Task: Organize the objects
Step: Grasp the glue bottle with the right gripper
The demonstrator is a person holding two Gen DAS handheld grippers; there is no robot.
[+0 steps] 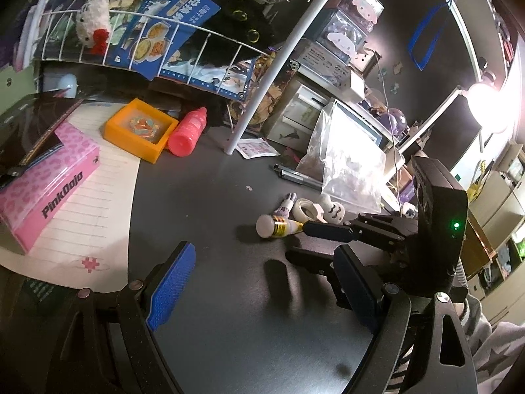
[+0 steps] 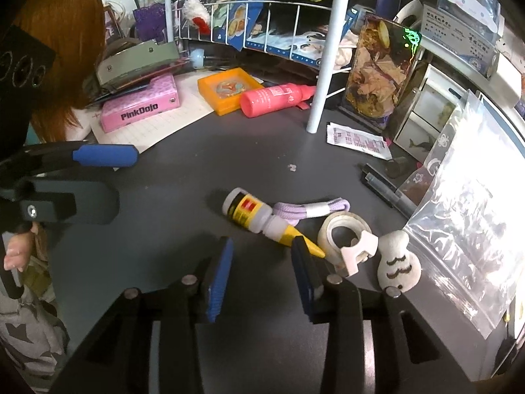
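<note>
Two grippers, both spread and empty: right gripper (image 2: 261, 262) low over the desk (image 2: 183, 177), its right finger at the yellow nozzle of the glue bottle (image 2: 259, 215); left gripper (image 1: 262, 292) hovers apart. Risk: closing off-centre may roll the bottle into the tape roll (image 2: 344, 233) alongside.

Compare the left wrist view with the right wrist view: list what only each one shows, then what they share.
Only the left wrist view shows the bright lamp and the blue strap hanging on the dark wall.

Only the right wrist view shows the person's orange hair and the silver-grey case lying behind the pink box.

Both show the glue bottle lying on its side, the tape roll, the pink PinkDojo box, the orange tray, the pink bottle, and both open grippers: left gripper, right gripper.
</note>
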